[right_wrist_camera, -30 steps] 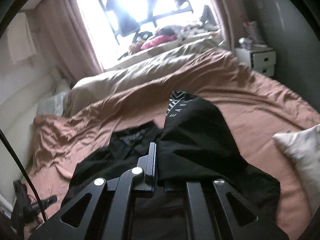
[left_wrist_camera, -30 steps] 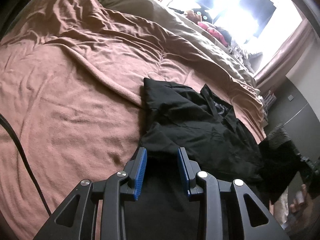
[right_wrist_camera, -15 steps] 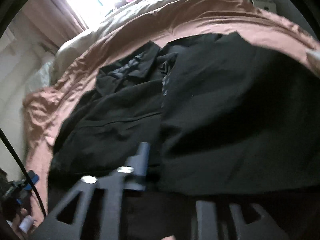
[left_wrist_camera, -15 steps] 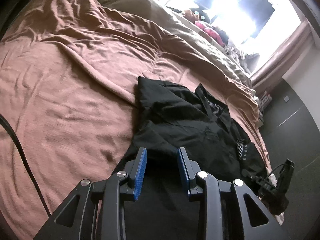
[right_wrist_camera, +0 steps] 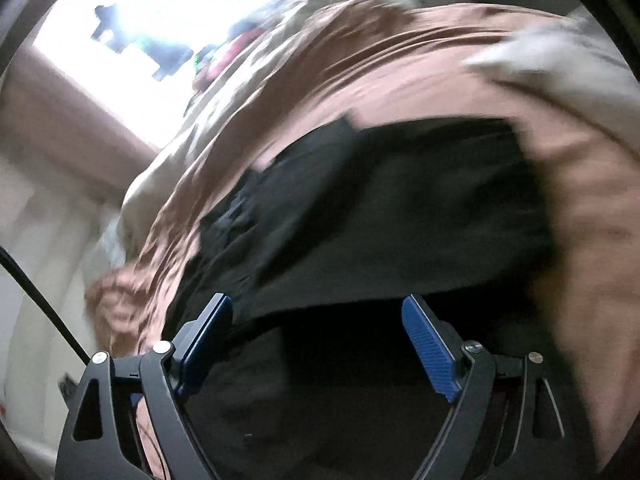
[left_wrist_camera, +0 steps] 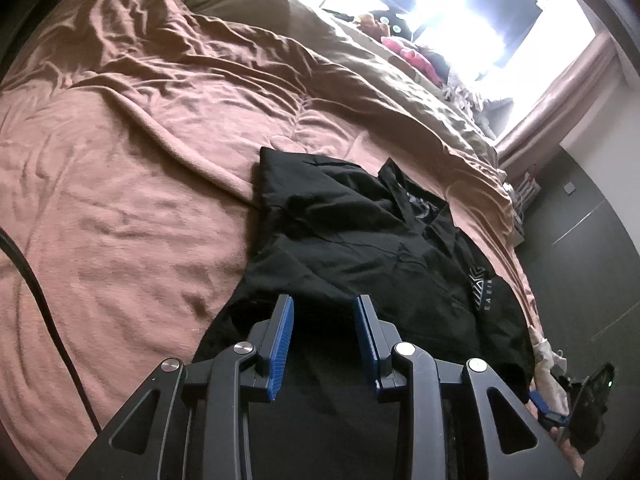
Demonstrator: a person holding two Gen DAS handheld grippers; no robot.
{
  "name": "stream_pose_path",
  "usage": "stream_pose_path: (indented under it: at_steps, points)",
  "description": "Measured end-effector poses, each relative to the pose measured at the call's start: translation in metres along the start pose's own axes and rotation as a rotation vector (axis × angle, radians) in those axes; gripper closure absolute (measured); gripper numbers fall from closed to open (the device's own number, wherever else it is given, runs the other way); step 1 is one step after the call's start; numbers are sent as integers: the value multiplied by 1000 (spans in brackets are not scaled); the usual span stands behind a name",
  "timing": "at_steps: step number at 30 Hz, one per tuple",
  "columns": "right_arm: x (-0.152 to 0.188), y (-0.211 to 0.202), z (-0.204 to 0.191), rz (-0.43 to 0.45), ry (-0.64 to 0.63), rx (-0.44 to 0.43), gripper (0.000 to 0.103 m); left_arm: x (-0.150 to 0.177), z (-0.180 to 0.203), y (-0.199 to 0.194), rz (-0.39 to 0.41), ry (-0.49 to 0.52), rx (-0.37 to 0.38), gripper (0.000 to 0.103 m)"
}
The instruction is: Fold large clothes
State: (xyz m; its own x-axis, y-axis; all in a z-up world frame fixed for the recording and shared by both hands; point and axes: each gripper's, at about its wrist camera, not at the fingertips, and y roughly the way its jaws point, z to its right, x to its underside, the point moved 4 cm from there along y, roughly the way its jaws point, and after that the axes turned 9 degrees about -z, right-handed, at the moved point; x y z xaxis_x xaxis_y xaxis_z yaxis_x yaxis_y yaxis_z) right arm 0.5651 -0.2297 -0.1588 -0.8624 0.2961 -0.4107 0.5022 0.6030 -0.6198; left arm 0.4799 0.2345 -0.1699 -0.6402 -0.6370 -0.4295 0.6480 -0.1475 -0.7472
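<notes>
Black shirt (left_wrist_camera: 360,248) spread near bed (left_wrist_camera: 120,200) edge; right tool (right_wrist_camera: 316,320) just opening, released; left tool (left_wrist_camera: 324,320) parted, empty.

Blown-out window (left_wrist_camera: 472,12) glare; right wrist view motion-blurred.

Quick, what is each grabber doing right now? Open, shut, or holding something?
Left gripper: partly open over the black shirt, gripping nothing.
Right gripper: open, jaws just opened, holding nothing.
</notes>
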Motion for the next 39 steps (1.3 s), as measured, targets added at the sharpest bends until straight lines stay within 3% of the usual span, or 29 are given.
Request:
stream_pose_path:
  at_steps: [1,3,7,10,12,15,19,27,32,39]
  points:
    - [-4,-9,14,15,27,15,18,0,1,0,0,0,2,69]
    - [-10,-19,37,33,76,54,30,1,2,0,1,4,0,69]
    - [-20,-13,65,17,154,84,39,1,2,-1,3,0,2,69]
    - [-29,9,73,3,180,70,55,0,2,-1,2,0,1,69]
    - [-36,12,67,30,158,87,76,0,2,-1,2,0,2,69]
    - [-32,13,50,88,121,132,92,0,0,-1,2,-12,3,69]
    - [-30,-1,-2,159,-38,152,94,-3,-4,-5,8,-28,12,69]
    - [-14,-31,-121,245,-289,98,94,-5,-7,-17,27,-38,51,69]
    - [34,-33,-168,245,-402,50,94,-11,-18,-29,53,-76,77,69]
    - [73,13,-218,200,-512,-4,94,-16,-38,-44,78,-136,87,69]
